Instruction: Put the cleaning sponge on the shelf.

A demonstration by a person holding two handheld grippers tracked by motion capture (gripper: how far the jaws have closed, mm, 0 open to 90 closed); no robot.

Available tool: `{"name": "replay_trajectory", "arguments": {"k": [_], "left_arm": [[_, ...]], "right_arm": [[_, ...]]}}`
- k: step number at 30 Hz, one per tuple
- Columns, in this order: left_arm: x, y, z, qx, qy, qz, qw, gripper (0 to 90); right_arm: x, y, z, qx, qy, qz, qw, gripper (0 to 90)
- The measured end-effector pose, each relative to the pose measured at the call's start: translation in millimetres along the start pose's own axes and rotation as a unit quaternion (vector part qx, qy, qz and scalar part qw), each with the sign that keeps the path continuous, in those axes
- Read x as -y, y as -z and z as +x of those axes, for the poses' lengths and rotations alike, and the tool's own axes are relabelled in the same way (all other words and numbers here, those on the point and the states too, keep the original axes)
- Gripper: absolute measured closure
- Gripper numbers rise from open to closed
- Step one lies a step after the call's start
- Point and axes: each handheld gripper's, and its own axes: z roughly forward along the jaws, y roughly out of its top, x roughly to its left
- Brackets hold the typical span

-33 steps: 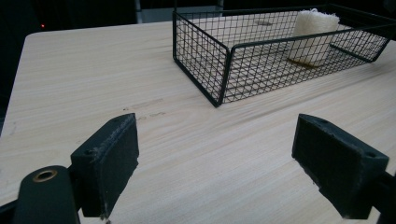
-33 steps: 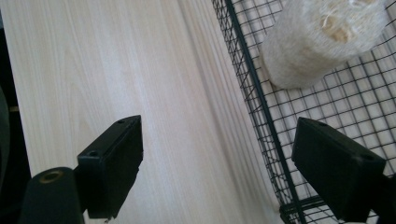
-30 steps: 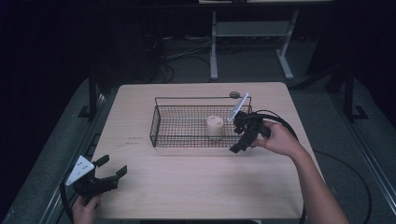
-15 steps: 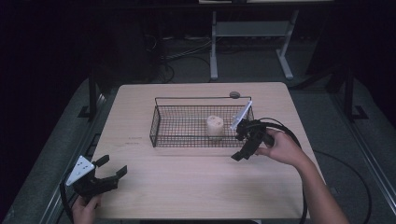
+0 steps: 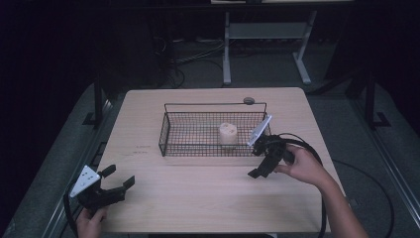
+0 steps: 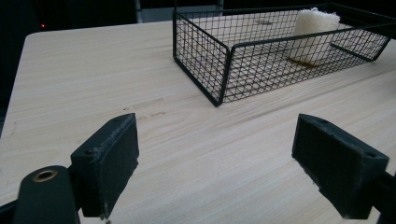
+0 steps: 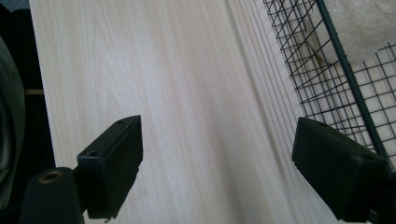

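One cream, fuzzy cylindrical roll (image 5: 228,133) stands upright inside the black wire basket (image 5: 171,130), beside my empty, wide-open right hand-held gripper (image 5: 261,165).

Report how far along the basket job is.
Done, by the look of it: the cream roll stands inside the wire basket. In hand: nothing; the right claw is open over bare table beside the basket, and the left claw is open at the near corner. Left: nothing evident.
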Motion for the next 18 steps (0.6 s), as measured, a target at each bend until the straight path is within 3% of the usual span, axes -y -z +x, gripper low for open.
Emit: {"name": "replay_trajectory", "arguments": {"k": [3, 18], "left_arm": [[0.1, 0.0, 0.1, 0.0, 0.0, 0.001, 1.0, 13.9], [0.3, -0.8, -0.9, 0.0, -0.001, 0.002, 1.0, 14.0]], "right_arm": [[4.9, -2.1, 1.9, 0.002, -0.001, 0.009, 1.0, 16.1], [32.8, -9.6, 8.9, 0.0, -0.016, 0.001, 0.9999, 16.0]]}}
